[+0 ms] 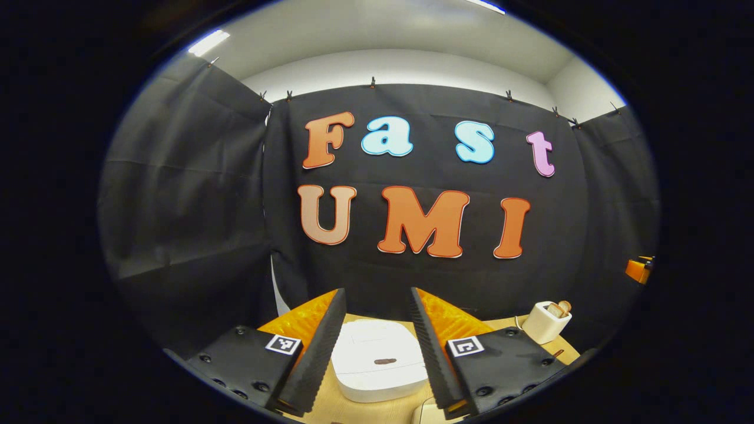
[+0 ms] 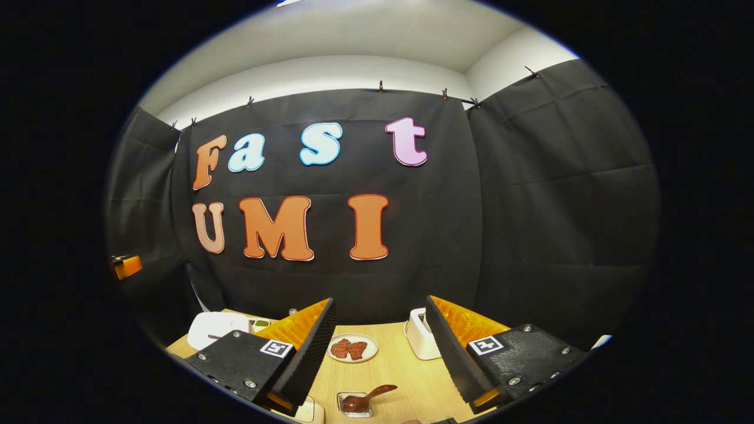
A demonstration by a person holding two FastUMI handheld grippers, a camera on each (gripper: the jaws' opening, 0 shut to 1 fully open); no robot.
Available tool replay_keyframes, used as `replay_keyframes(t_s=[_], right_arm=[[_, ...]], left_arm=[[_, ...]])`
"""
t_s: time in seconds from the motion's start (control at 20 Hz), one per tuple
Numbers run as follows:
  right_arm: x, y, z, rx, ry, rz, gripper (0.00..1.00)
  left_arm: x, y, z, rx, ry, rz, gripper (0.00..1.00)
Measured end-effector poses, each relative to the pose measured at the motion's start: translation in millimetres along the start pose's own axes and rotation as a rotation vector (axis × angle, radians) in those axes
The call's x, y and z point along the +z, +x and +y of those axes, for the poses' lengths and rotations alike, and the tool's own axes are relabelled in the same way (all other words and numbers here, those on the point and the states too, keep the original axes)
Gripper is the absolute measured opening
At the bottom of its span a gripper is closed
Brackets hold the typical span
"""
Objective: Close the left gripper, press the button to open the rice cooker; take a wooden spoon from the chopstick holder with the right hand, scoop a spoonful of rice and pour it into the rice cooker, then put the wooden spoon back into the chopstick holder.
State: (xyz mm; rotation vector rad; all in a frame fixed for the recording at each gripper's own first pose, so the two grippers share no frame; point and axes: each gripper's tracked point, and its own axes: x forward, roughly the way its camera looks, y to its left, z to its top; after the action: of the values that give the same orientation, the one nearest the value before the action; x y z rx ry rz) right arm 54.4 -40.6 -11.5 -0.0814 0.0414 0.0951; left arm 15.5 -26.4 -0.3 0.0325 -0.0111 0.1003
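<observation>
The left gripper (image 1: pixel 377 347) is hanging above the table (image 1: pixel 336 406) with its fingers spread apart, holding nothing. The white rice cooker (image 1: pixel 377 365) is sitting right between them, a bit farther off, with its lid shut. I think the gripper is waiting up here so it can pinch its fingers together and then go down to push the button. A small dark mark is showing on the lid, and I cannot tell if that is the button.

The right gripper (image 2: pixel 380 347) is also hanging above the table with its fingers apart and nothing in them. It is pointing toward the middle of the table, probably to get ready to fetch the spoon. A white holder (image 1: pixel 545 323) is standing near the far right corner in the left gripper view, with something wooden poking out of its top. That may be the chopstick holder.

A white plate (image 2: pixel 352 348) is holding two dark reddish pieces. A small clear dish (image 2: pixel 353 405) is holding a dark spoon (image 2: pixel 368 397). I cannot see any rice yet.
</observation>
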Motion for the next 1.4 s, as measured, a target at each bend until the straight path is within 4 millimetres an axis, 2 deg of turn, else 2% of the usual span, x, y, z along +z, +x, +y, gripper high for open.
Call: replay_keyframes(t_s=[0.15, 0.2, 0.25, 0.3, 0.35, 0.4, 0.45, 0.55, 0.65, 0.7, 0.8, 0.85, 0.9, 0.95, 1.2, 1.4], right_arm=[[-1.2, -0.8, 2.8, -0.007, -0.003, 0.007, 0.93], [-1.5, -1.2, 3.9, -0.008, -0.003, 0.010, 0.93], [-2.8, -2.7, 4.6, -0.011, -0.001, 0.013, 0.93], [-3.1, -3.5, 2.9, -0.017, 0.003, 0.014, 0.93], [-4.2, -2.8, 2.0, -0.023, 0.007, 0.018, 0.93], [-5.6, -3.7, 3.1, -0.028, 0.009, 0.023, 0.93], [-6.4, -4.1, 3.2, -0.031, 0.008, 0.025, 0.93], [-8.2, -4.4, 1.5, -0.044, 0.001, 0.027, 0.93], [-12.5, -4.4, 3.2, -0.050, 0.000, 0.040, 0.93], [-14.8, -4.2, 3.6, -0.054, 0.001, 0.046, 0.93], [-18.8, -1.0, 4.6, -0.063, 0.001, 0.055, 0.93], [-21.0, -0.5, 5.0, -0.067, 0.001, 0.060, 0.93], [-22.8, 2.0, 6.0, -0.072, -0.001, 0.065, 0.93], [-23.8, 3.1, 5.1, -0.076, -0.002, 0.069, 0.93], [-27.1, 10.3, 1.8, -0.108, -0.006, 0.082, 0.93], [-33.3, 15.0, -0.6, -0.141, -0.018, 0.097, 0.93]], left_arm=[[-6.8, 4.9, 0.9, -0.010, -0.001, 0.007, 0.39], [-8.6, 4.8, -0.8, -0.022, -0.006, 0.010, 0.33], [-9.3, 7.6, 0.6, -0.030, -0.011, 0.011, 0.38], [-11.5, 10.0, 1.5, -0.034, -0.011, 0.015, 0.38], [-17.2, 13.4, 1.8, -0.037, -0.005, 0.028, 0.29], [-21.3, 16.0, 2.7, -0.038, 0.000, 0.041, 0.33], [-25.0, 18.2, 1.7, -0.043, 0.001, 0.051, 0.29], [-35.6, 22.9, -0.4, -0.057, -0.002, 0.081, 0.39], [-51.0, 29.3, -3.6, -0.060, 0.013, 0.124, 0.39], [-55.7, 32.6, -3.3, -0.060, 0.027, 0.138, 0.34], [-55.2, 36.6, -8.0, -0.076, 0.041, 0.149, 0.34], [-62.0, 43.0, 4.5, -0.055, 0.033, 0.149, 0.21], [-67.3, 59.0, -2.5, -0.056, 0.026, 0.156, 0.09], [-72.8, 57.6, -0.9, -0.056, 0.017, 0.170, 0.06], [-121.2, 87.8, -5.9, -0.094, -0.006, 0.280, 0.06], [-172.2, 109.5, -14.5, -0.121, 0.012, 0.390, 0.06]])
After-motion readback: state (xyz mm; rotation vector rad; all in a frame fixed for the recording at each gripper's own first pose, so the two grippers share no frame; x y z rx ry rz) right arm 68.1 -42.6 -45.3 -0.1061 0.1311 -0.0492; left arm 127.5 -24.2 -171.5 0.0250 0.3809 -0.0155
